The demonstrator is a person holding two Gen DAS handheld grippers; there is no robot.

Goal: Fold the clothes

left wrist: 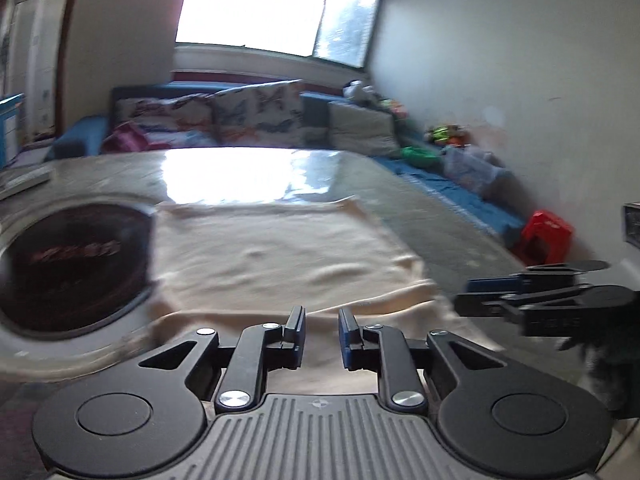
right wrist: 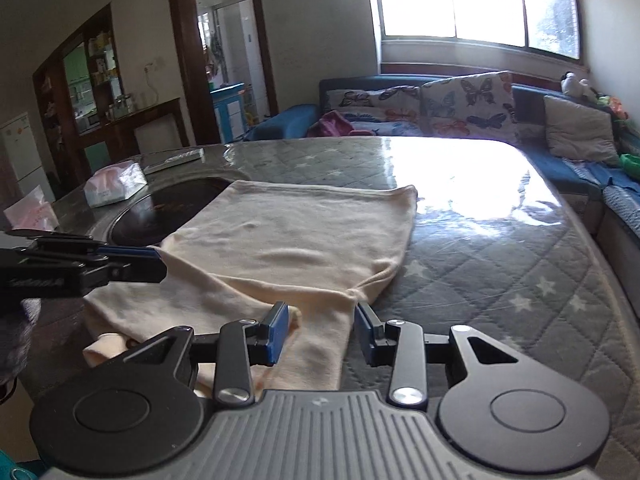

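A cream garment [right wrist: 296,240] lies flat on the table, folded over, with a sleeve or hem end near the front edge. My right gripper [right wrist: 322,320] hovers low over that near end, its blue-padded jaws apart and the cloth lying under the gap, not pinched. My left gripper [left wrist: 322,322] sits over the garment's [left wrist: 272,256] near edge with a narrow gap between its jaws and nothing clamped. Each gripper shows side-on in the other's view: the right gripper [left wrist: 466,294] at right, the left gripper [right wrist: 160,266] at left.
The table wears a grey quilted star cover [right wrist: 480,260] under clear plastic. A dark round inset [left wrist: 68,264] lies left of the garment. A tissue pack [right wrist: 114,188] sits at far left. Behind stands a blue sofa [right wrist: 440,108] with cushions, and a red stool [left wrist: 544,236] by the wall.
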